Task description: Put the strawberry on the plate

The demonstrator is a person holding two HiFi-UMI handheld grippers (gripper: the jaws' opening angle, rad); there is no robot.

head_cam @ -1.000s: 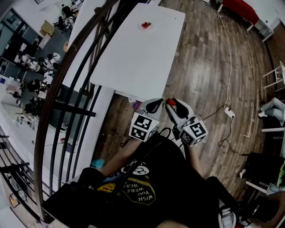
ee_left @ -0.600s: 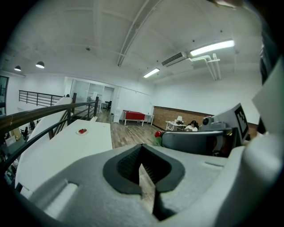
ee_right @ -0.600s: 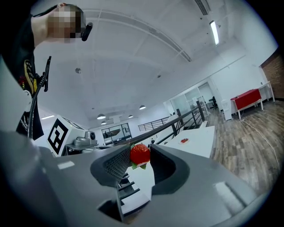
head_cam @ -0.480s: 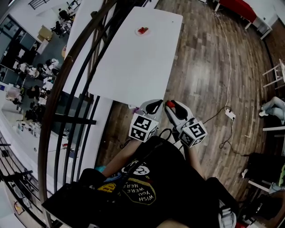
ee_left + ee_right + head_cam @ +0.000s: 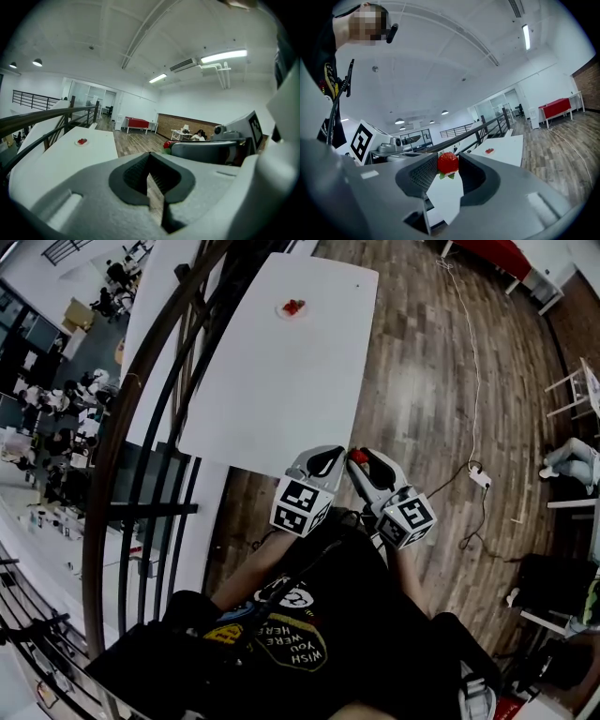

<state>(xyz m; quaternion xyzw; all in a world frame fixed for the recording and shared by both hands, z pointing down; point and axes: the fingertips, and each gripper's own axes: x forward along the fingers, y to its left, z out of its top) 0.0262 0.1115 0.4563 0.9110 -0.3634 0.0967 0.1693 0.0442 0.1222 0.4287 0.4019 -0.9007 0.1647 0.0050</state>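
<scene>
Strawberry (image 5: 448,163) sits pinched at the tips of our right tool (image 5: 448,172), well apart from the plate (image 5: 280,310) on the tabletop (image 5: 281,381). We judge it light, soft, easily bruised: a gentle squeeze across its sides suits. Our left tool (image 5: 154,183) is closed, empty.

Left gripper (image 5: 324,461) jaws together; right gripper (image 5: 360,459) jaws on strawberry (image 5: 448,163).

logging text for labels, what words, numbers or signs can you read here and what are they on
"WISH YOU WERE HERE": yellow print on the person's black t-shirt, upside down in the head view.
Small yellow print left of it: too blurred to read.
Two white cubes with black square markers: patterns only, no letters.
Nothing else readable.
</scene>
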